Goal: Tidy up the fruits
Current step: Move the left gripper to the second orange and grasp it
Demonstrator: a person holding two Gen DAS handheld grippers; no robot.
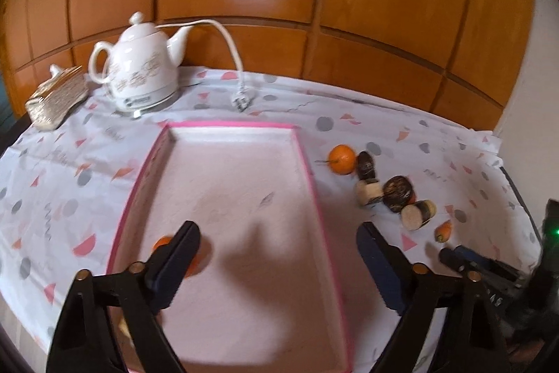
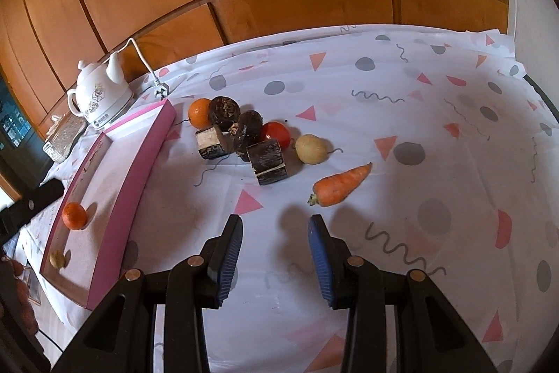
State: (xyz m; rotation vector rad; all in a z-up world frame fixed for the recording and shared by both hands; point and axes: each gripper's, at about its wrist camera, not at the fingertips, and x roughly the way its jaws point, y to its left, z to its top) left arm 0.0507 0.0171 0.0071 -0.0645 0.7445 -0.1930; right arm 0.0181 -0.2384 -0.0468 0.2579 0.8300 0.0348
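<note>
A pink-rimmed tray (image 1: 311, 170) lies on the patterned cloth. My left gripper (image 1: 277, 228) hangs open over its near end, and its left finger partly hides an orange (image 1: 201, 256) on the tray floor. In the right wrist view that orange (image 2: 74, 215) and a small yellowish fruit (image 2: 57, 259) lie in the tray (image 2: 150, 170). My right gripper (image 2: 276, 221) is open over bare cloth, with nothing between its fingers. Beyond it lie a carrot (image 2: 340, 186), a pale round fruit (image 2: 311, 149), a tomato (image 2: 277, 134), a second orange (image 2: 199, 111) and several dark cut chunks (image 2: 269, 161).
A white electric kettle (image 1: 139, 72) stands at the back left with its cord and plug (image 1: 241, 100) on the cloth. A glittery tissue box (image 1: 57, 102) sits beside it. A wooden panelled wall runs behind the table. The cloth's right edge ends at a white wall.
</note>
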